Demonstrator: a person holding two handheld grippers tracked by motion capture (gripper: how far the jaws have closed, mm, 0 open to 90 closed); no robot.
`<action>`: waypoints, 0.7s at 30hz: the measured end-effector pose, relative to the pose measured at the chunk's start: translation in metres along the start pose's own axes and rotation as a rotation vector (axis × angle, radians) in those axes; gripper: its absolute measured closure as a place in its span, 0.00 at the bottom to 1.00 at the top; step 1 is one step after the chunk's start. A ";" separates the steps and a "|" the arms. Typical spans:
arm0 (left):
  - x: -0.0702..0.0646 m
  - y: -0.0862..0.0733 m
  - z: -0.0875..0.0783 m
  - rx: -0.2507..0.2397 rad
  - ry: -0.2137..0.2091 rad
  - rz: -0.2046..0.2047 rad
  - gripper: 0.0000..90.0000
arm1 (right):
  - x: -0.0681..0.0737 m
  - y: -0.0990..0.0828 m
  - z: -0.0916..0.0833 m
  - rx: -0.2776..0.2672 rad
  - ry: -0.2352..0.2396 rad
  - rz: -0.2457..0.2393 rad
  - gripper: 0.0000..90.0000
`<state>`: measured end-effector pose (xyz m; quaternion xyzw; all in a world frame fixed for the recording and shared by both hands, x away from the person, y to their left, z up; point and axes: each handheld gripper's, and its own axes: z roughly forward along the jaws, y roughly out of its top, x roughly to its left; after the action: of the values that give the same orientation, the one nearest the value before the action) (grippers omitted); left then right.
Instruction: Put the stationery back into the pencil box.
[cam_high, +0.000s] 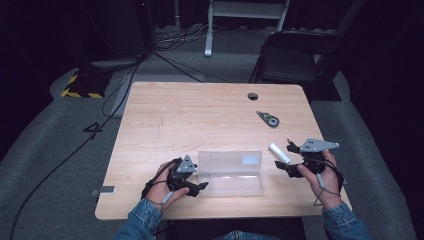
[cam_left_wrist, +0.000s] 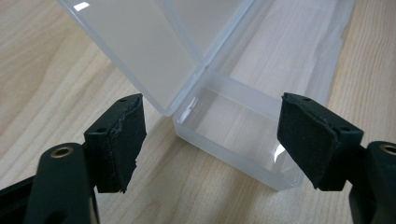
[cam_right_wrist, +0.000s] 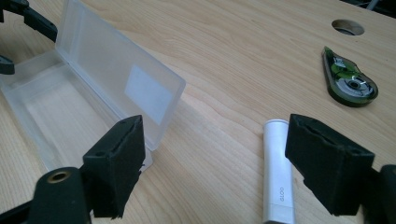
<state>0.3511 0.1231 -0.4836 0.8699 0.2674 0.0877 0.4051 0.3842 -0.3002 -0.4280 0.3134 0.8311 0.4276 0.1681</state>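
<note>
Wooden table (cam_high: 200, 107), left gripper (cam_high: 196, 188) held with jaws wide at the left end of an open clear plastic box (cam_high: 231, 172), right gripper (cam_high: 289, 159) with jaws wide beside a white tube (cam_high: 279, 153), correction tape dispenser (cam_high: 268, 119) farther back.

The far half of the desk (cam_high: 190, 107) lies bare wood, open for a hand to cross, broken only by a round cable hole (cam_high: 252, 96) and a correction-tape dispenser (cam_high: 268, 119) toward the right. Near the front edge, a clear plastic case (cam_high: 231, 172) stands open, its raised lid a low wall across the middle. The left gripper (cam_high: 202, 186) sits just beside the case's left end, jaws spread. At the right, a white tube (cam_high: 280, 153) lies between the case and the wide-spread right gripper (cam_high: 289, 159), close to it.
</note>
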 end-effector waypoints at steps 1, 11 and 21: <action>0.000 0.000 -0.003 -0.007 0.001 -0.003 0.27 | -0.001 0.000 0.000 -0.001 -0.001 -0.001 0.23; 0.006 -0.013 -0.022 0.015 0.097 -0.057 0.27 | -0.007 0.002 0.000 -0.005 -0.014 0.007 0.23; 0.021 -0.033 -0.036 0.014 0.194 -0.215 0.31 | -0.034 0.003 -0.011 -0.026 -0.108 0.060 0.31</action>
<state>0.3423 0.1752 -0.4864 0.8264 0.3977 0.1255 0.3783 0.4041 -0.3280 -0.4185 0.3587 0.8054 0.4256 0.2037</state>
